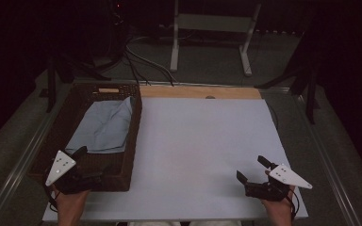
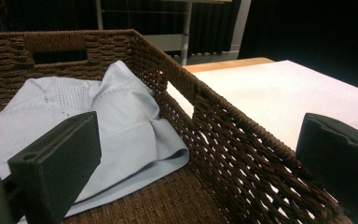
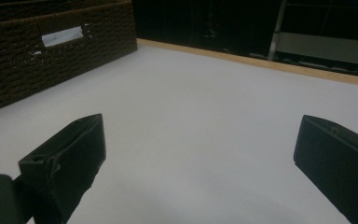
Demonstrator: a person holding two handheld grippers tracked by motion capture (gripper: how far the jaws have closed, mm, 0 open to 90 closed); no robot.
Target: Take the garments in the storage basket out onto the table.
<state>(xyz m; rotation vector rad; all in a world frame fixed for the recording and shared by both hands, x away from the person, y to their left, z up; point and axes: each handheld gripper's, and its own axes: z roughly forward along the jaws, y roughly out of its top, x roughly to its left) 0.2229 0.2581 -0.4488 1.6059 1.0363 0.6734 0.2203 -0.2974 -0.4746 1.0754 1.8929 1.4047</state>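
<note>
Light-blue cloth (image 1: pixel 104 126) lies crumpled inside the dark wicker basket (image 1: pixel 133 141) at the table's left, bunched against the basket's right wall (a fold climbs it). Left gripper (image 1: pixel 82 162) hovers over the basket's near end, jaws wide and empty. Right gripper (image 1: pixel 252 169) hangs above the white table sheet (image 1: pixel 198 146), also spread wide, holding nothing.

Black fingers (image 2: pixel 56 163), white three-cornered plates (image 1: pixel 60 165)

no readable text, label, brand, number or sign appears on anything in these views.
</note>
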